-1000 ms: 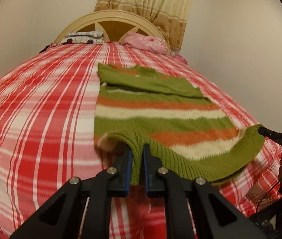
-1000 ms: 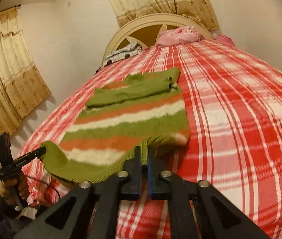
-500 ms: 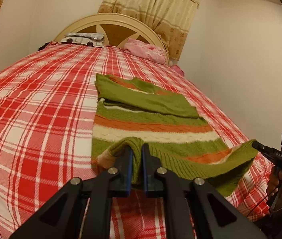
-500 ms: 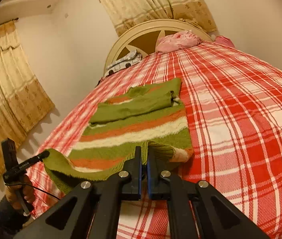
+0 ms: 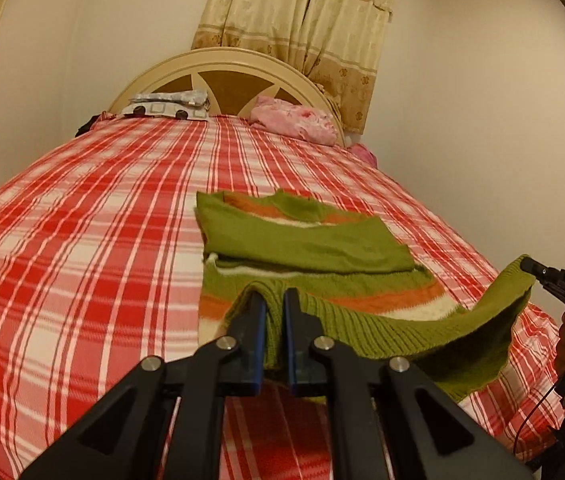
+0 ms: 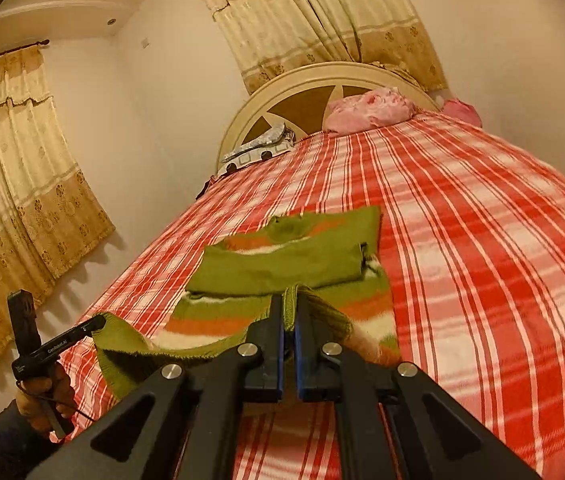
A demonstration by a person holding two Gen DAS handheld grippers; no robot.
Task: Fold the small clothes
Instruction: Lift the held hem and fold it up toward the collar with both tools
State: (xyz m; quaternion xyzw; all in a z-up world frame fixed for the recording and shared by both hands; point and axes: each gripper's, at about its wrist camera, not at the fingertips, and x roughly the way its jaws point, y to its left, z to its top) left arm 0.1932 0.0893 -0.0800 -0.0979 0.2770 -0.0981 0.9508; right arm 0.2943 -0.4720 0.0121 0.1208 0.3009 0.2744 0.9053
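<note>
A small green, orange and white striped sweater [image 5: 306, 248] lies on the red plaid bed [image 5: 82, 248], its green sleeves folded across the chest. In the left wrist view my left gripper [image 5: 274, 300] is shut on one corner of the ribbed green hem, lifted off the bed. My right gripper [image 5: 528, 266] pinches the hem's other corner at the right edge. The right wrist view shows the right gripper [image 6: 290, 304] shut on the hem of the sweater [image 6: 282, 268], and the left gripper [image 6: 98, 322] gripping the far corner. The hem sags between them above the lower stripes.
A cream headboard [image 5: 222, 68] stands at the far end, with a pink bundle [image 5: 294, 120] and a grey patterned pillow [image 5: 170, 106] in front of it. Curtains [image 6: 14, 200] hang on the left wall. A white wall [image 5: 482, 140] runs close along the bed's right side.
Both grippers have risen and carried the hem towards the collar. The lifted hem now hangs over the lower stripes, so less of the sweater's body shows.
</note>
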